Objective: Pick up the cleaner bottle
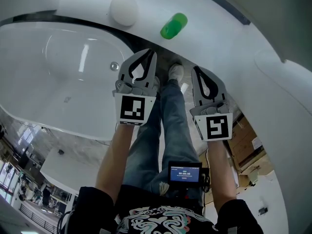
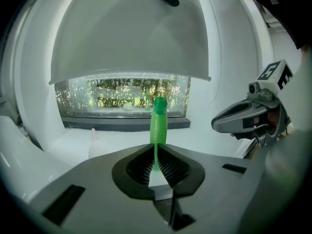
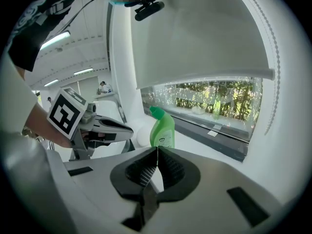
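Observation:
A green cleaner bottle (image 1: 173, 25) stands upright on the white ledge beyond the bathtub (image 1: 73, 82). In the left gripper view the bottle (image 2: 158, 123) rises straight ahead of the jaws, edge-on. In the right gripper view the bottle (image 3: 162, 127) stands just beyond the jaw tips, label facing me. My left gripper (image 1: 149, 53) hovers short of the ledge, jaws shut with nothing between them. My right gripper (image 1: 195, 71) hangs beside it, a little nearer to me, also shut and empty. Neither touches the bottle.
A white round container (image 1: 123, 9) sits on the ledge left of the bottle. The tub's drain (image 1: 113, 66) lies left of the left gripper. A window (image 2: 122, 95) with a white blind runs behind the ledge. The person's legs and shoe (image 1: 176, 72) are below.

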A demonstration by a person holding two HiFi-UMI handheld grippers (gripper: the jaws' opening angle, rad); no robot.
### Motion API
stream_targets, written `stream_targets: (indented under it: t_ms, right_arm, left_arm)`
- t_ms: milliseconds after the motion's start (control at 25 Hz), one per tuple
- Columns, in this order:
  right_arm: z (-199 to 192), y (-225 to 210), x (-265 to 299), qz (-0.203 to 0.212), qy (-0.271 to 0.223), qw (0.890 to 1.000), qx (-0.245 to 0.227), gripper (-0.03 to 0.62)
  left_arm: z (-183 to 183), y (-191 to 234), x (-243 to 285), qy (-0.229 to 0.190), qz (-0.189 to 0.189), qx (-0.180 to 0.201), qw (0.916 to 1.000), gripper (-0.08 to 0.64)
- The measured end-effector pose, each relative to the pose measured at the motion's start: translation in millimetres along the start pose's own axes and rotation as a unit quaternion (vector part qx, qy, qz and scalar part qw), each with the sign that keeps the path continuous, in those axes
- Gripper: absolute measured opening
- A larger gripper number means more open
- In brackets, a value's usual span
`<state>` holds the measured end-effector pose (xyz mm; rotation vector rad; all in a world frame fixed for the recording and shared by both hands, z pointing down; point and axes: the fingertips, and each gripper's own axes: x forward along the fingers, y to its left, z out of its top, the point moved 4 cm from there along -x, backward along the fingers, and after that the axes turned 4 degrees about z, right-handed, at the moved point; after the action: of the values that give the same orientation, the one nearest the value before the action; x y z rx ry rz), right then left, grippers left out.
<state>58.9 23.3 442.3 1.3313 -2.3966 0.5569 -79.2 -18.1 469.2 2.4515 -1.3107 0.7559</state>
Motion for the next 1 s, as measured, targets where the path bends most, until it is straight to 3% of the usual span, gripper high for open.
stream_targets:
  t_ms: [360,720,1000]
  right_arm:
    - [3.8,1.3,16.6,0.021,-0.004,0.999,-0.027,0.026]
    - [10.2,-21.2,28.1,-0.004,-0.012,0.999,-0.032,0.026]
    - [18.1,-19.3,38.4,0.002,-0.025,0.999,-0.029,0.026]
  left_arm:
    - [0.4,-3.8,13.0,0.004,-0.006,-0.007,0.9999,0.031]
    - [-0.4,-13.5,24.2,0.008,-0.018,-0.009,0.9998,0.031]
    - [2.0,-12.8,35.0,0.007,-0.012,-0.013,0.9998,0.032]
